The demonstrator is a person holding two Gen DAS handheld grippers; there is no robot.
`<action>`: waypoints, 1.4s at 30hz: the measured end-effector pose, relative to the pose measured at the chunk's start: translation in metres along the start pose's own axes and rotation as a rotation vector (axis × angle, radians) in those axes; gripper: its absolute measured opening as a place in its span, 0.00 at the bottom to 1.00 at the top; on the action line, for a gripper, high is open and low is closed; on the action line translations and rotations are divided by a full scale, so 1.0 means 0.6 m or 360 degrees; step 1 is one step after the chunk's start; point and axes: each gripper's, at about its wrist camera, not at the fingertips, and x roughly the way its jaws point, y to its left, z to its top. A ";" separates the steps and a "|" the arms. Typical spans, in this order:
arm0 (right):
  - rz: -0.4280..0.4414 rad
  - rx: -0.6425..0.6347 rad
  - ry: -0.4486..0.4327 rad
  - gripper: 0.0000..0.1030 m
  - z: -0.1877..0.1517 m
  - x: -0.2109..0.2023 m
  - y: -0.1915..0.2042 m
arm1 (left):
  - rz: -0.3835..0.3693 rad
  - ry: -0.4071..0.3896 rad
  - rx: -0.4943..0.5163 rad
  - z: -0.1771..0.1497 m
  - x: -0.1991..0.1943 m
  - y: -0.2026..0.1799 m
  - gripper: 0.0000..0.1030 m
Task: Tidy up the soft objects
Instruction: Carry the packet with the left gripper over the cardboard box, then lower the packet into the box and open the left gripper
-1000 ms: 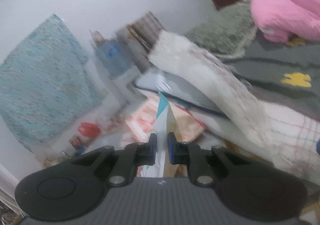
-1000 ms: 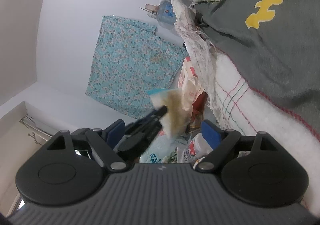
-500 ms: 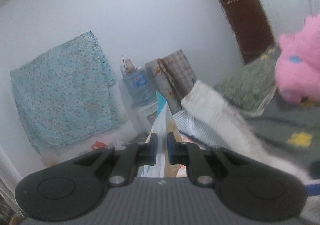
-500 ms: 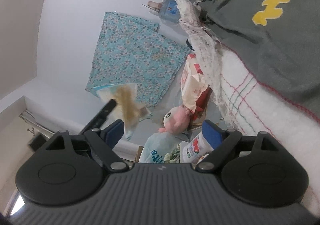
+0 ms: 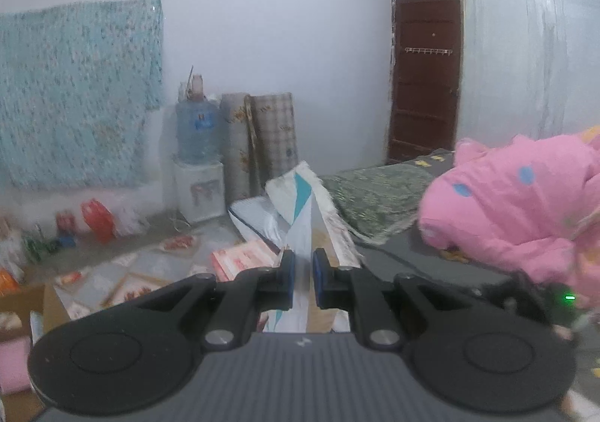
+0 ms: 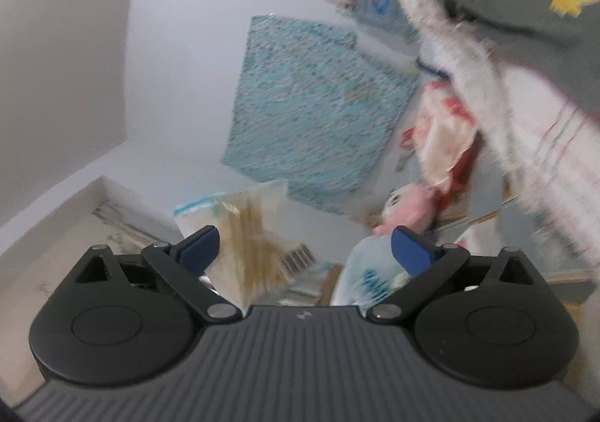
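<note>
My left gripper [image 5: 302,274] is shut on a flat white packet with teal and tan print [image 5: 300,204], held upright above the floor beside the bed. The same packet [image 6: 255,242] shows in the right wrist view, just ahead of the left finger [image 6: 197,247] of my right gripper [image 6: 303,247], which is open and empty. A pink spotted plush [image 5: 525,204] lies on the dark grey bedspread [image 5: 408,253] to the right. A small pink plush doll [image 6: 405,208] lies among clutter below the bed edge.
A blue water bottle on a white dispenser [image 5: 197,159] and rolled mats [image 5: 258,144] stand by the wall. A teal cloth [image 5: 75,92] hangs left. Packets and bags [image 5: 240,257] litter the floor. A green pillow [image 5: 375,193] lies on the bed; a brown door [image 5: 425,77] stands behind.
My left gripper has swung up and levelled out with the packet, so the room and door come into view. The right gripper has stayed open and tilted; the packet now sits nearer its left finger.
</note>
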 end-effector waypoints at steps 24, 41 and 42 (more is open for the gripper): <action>0.0248 -0.0088 0.1142 0.98 -0.223 0.367 0.158 | 0.0422 -0.0072 -0.0634 -0.075 -0.260 0.322 0.10; 0.0015 -0.0062 0.1144 0.99 -0.235 0.376 0.121 | 0.0593 0.0643 -0.1180 -0.233 -0.106 0.602 0.11; 0.0005 -0.0056 0.1134 0.99 -0.233 0.373 0.116 | 0.0604 0.0654 -0.1185 -0.236 -0.108 0.608 0.12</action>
